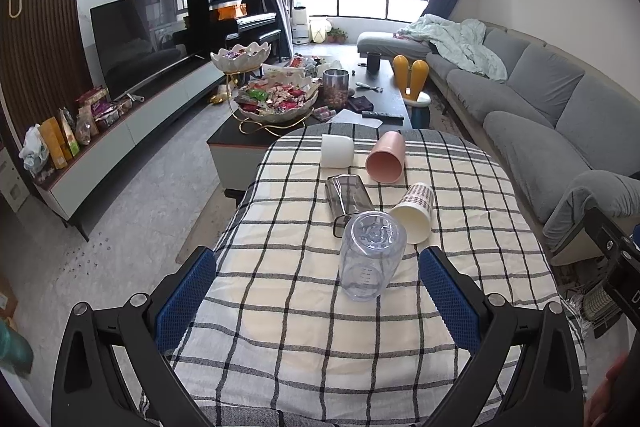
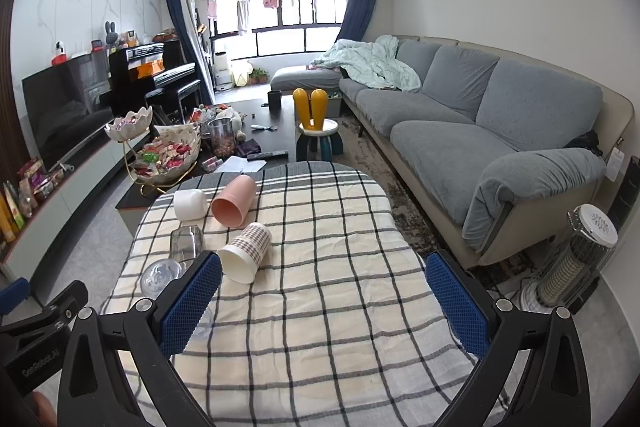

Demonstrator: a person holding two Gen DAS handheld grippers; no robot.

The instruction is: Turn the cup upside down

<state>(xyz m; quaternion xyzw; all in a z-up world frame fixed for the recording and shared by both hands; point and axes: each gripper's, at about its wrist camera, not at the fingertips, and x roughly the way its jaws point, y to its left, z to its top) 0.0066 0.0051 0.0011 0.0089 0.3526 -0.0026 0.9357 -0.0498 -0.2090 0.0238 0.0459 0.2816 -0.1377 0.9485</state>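
A clear plastic cup (image 1: 370, 259) stands upside down on the checked tablecloth (image 1: 280, 327), just ahead of my open, empty left gripper (image 1: 318, 263). Beyond it lie on their sides a clear glass (image 1: 346, 193), a checked paper cup (image 1: 414, 211), a pink cup (image 1: 386, 157) and a white cup (image 1: 337, 151). In the right wrist view my right gripper (image 2: 324, 271) is open and empty over the cloth (image 2: 320, 307). The paper cup (image 2: 246, 253) lies just beyond its left finger (image 2: 192, 303). The clear cup (image 2: 160, 277) is at left, partly hidden. The pink cup (image 2: 234, 201), white cup (image 2: 190, 203) and glass (image 2: 185, 245) lie farther back.
A dark coffee table (image 1: 384, 87) with snack bowls (image 1: 276, 99) stands behind the table. A grey sofa (image 2: 480, 131) runs along the right, a TV unit (image 1: 132, 123) along the left. A heater (image 2: 576, 259) stands at right. The left gripper's body (image 2: 36, 343) shows at the lower left of the right wrist view.
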